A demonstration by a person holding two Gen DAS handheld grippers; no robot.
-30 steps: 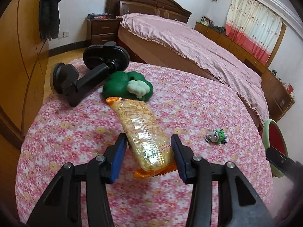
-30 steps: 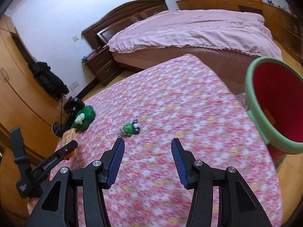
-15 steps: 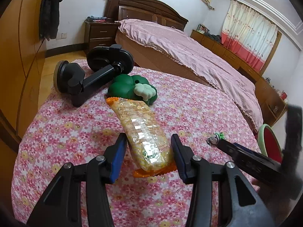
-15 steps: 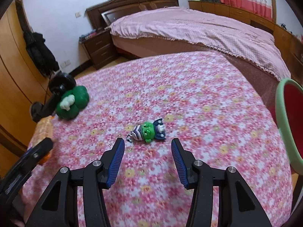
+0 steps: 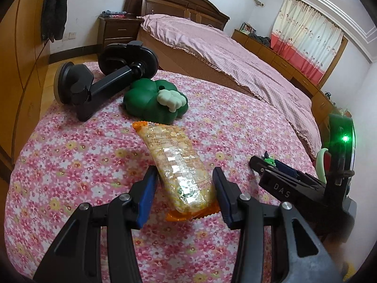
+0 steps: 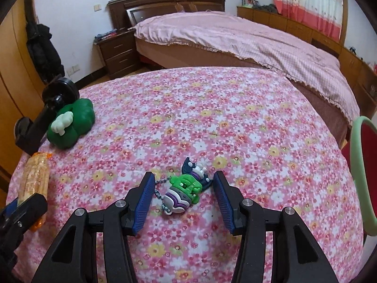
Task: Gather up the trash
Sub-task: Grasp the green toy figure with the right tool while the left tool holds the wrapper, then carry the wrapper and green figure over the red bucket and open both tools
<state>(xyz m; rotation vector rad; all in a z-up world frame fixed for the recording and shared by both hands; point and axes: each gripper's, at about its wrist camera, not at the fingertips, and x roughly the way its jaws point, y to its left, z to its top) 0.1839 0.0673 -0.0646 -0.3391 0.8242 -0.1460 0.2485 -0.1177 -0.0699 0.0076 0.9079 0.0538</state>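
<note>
An orange-edged snack packet (image 5: 179, 165) lies lengthwise along my left gripper (image 5: 185, 188). The blue pads touch both of its sides near its lower end, so the gripper is shut on it. The same packet (image 6: 33, 176) shows at the left edge of the right wrist view. A small green and purple keychain figure (image 6: 186, 188) lies on the flowered tablecloth (image 6: 212, 118). My right gripper (image 6: 183, 188) is open around it, with a gap on each side. A red bin with a pale green rim (image 6: 358, 165) stands off the table's right edge.
A black suction-cup holder (image 5: 94, 87) and a green clover-shaped toy (image 5: 155, 101) lie at the table's far left. A bed with a pink cover (image 6: 235, 37) stands beyond the table. A wooden wardrobe (image 5: 26, 70) runs along the left.
My right gripper has swung left and down from near the bin until the keychain figure sits between its fingers, and it now shows in the left wrist view. The left gripper and packet have kept still.
</note>
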